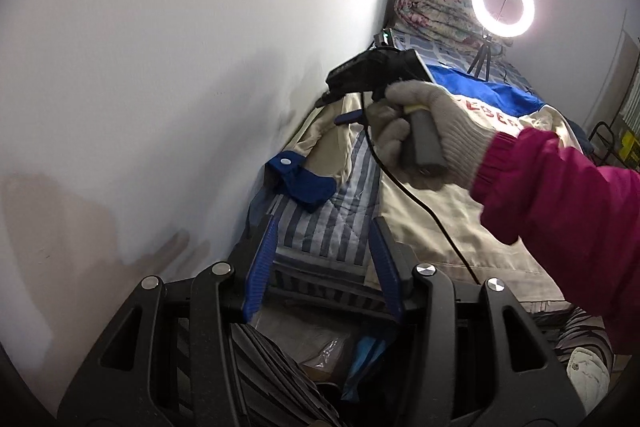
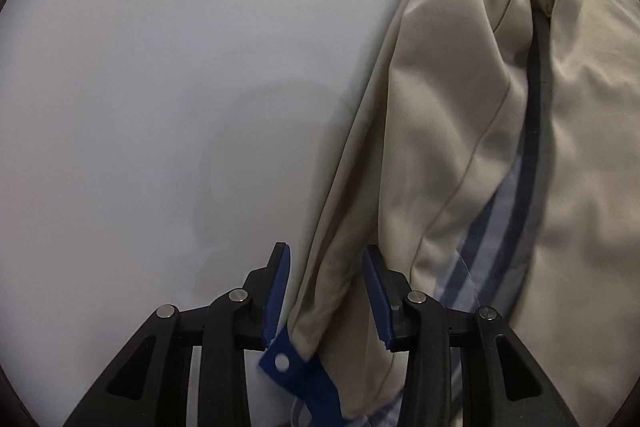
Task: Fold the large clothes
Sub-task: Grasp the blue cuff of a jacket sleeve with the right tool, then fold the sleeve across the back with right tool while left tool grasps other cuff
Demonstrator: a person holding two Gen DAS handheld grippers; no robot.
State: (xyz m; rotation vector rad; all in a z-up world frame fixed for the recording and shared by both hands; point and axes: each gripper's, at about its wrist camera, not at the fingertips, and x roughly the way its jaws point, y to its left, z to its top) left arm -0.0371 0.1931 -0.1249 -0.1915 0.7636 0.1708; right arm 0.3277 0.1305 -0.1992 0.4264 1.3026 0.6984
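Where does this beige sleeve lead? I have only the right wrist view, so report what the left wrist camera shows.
Observer: The sleeve belongs to a beige jacket spread over striped bedding. A blue band and red lettering run across the jacket.
Operator: Check the left gripper.
Observer: The left gripper is open with nothing between its fingers. It hovers over the bedding, short of the blue cuff.
Operator: Name what stands at the far end.
Observer: A lit ring light stands on a small tripod, beside a rolled floral quilt.
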